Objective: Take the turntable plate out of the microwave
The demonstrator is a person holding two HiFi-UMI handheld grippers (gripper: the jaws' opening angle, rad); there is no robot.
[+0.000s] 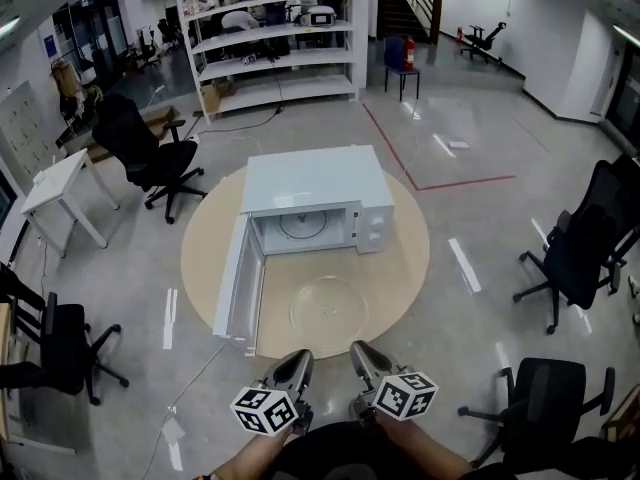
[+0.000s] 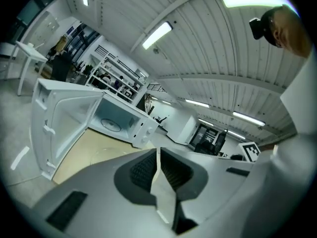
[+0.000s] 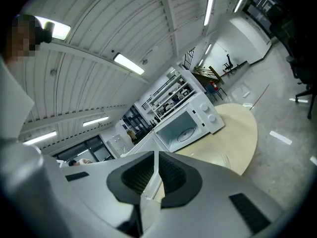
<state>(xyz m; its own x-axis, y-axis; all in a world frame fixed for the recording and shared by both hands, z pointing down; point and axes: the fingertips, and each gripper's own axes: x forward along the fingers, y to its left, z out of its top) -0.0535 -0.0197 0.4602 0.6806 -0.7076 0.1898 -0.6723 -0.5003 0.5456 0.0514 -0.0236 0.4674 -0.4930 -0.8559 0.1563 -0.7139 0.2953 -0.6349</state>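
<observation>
The white microwave [image 1: 315,203] stands on a round beige table [image 1: 400,268] with its door [image 1: 238,288] swung wide open to the left. The clear glass turntable plate [image 1: 329,310] lies flat on the table in front of the microwave; it shows faintly in the left gripper view [image 2: 101,154] and the right gripper view [image 3: 218,157]. A ring shows on the floor of the microwave cavity [image 1: 300,226]. My left gripper [image 1: 298,358] and right gripper [image 1: 360,351] hover side by side off the table's near edge, short of the plate. Both are shut and hold nothing.
Black office chairs stand around the table, at the left [image 1: 150,158], right [image 1: 575,258] and near right [image 1: 535,398]. A small white table [image 1: 60,183] is at the far left, and white shelves [image 1: 275,38] stand at the back. The open door reaches the table's left edge.
</observation>
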